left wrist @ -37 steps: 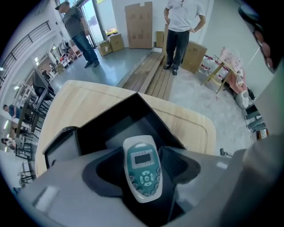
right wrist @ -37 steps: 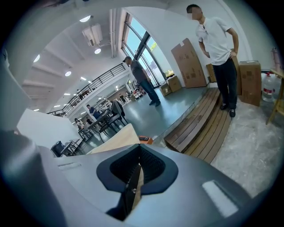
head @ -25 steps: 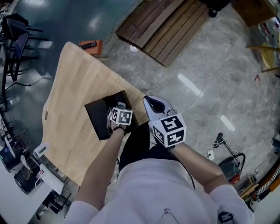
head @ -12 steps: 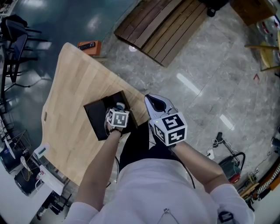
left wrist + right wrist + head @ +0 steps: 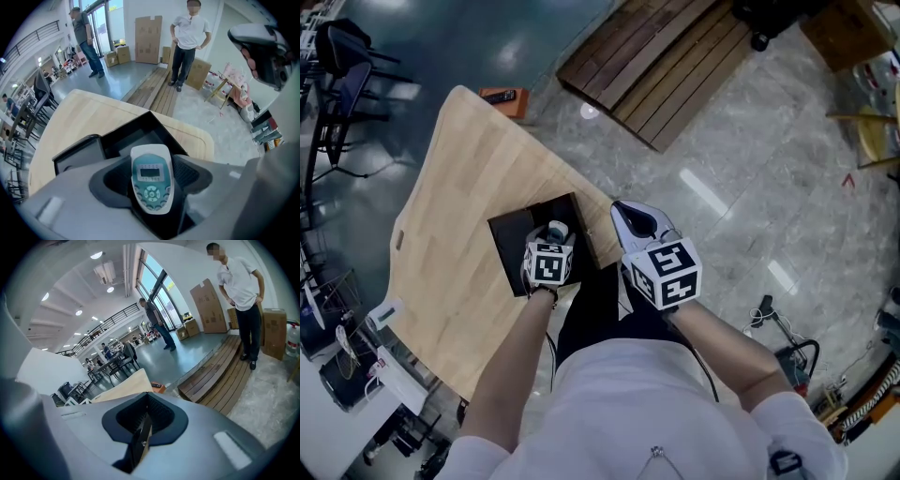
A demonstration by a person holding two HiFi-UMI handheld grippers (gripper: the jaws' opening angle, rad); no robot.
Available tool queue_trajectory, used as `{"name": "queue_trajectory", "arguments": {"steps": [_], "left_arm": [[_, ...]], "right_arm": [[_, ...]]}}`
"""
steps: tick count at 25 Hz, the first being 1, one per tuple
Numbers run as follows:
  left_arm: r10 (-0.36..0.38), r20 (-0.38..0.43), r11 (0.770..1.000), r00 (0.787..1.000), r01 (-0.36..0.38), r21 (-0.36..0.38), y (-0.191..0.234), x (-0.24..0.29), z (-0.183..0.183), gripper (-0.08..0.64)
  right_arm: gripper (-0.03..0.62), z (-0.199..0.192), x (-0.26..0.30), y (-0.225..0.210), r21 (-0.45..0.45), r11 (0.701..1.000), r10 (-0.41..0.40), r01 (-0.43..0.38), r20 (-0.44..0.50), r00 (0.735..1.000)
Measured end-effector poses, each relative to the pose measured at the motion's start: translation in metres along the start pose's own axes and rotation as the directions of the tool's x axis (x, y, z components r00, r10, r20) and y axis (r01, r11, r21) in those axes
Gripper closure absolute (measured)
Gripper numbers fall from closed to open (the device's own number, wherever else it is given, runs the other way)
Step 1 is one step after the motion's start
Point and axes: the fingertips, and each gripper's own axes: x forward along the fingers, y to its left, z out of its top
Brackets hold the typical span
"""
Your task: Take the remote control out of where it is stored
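Your left hand-held gripper (image 5: 554, 232) is clamped on the remote control (image 5: 150, 180) over its black box (image 5: 517, 249), probably to lift it clear. Your right hand-held gripper (image 5: 636, 225) stays out of the way, jaws together and empty.

We see only the upper part of the remote control (image 5: 150, 180); its lower end is sunk between the left gripper's fingers (image 5: 192, 176). In the head view the left gripper (image 5: 555, 232) covers nearly all of it, and also the near part of the black box (image 5: 517, 246). The small dark thing (image 5: 498, 96) on the orange block (image 5: 514, 105) past the tabletop (image 5: 459, 187) is too small for us to tell.
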Motion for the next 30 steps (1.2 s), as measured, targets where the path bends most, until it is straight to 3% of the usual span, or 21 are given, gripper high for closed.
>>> {"name": "queue_trajectory", "arguments": {"steps": [6, 9, 12, 18, 26, 30], "left_arm": [[0.011, 0.165, 0.997, 0.986, 0.001, -0.074, 0.006, -0.064, 0.019, 0.284], [0.022, 0.279, 0.994, 0.96, 0.008, -0.106, 0.012, -0.107, 0.037, 0.284], [0.044, 0.39, 0.992, 0.92, 0.006, -0.127, 0.018, -0.156, 0.053, 0.284], [0.114, 0.572, 0.985, 0.813, -0.02, -0.169, 0.037, -0.256, 0.069, 0.284], [0.237, 0.754, 0.967, 0.612, -0.071, -0.246, 0.069, -0.384, 0.079, 0.284], [0.27, 0.798, 0.96, 0.538, -0.085, -0.267, 0.079, -0.425, 0.079, 0.284]], "right_arm": [[0.565, 0.017, 0.0, 0.034, -0.07, 0.997, 0.032, -0.031, 0.012, 0.999], [0.565, 0.036, 0.002, 0.058, -0.126, 0.991, 0.06, -0.055, 0.032, 0.998], [0.565, 0.056, 0.002, 0.084, -0.175, 0.982, 0.084, -0.073, 0.057, 0.995], [0.565, 0.09, -0.009, 0.139, -0.254, 0.962, 0.131, -0.1, 0.109, 0.985], [0.565, 0.138, -0.017, 0.208, -0.37, 0.921, 0.202, -0.123, 0.183, 0.962], [0.565, 0.154, -0.021, 0.231, -0.398, 0.909, 0.221, -0.125, 0.205, 0.954]]}}
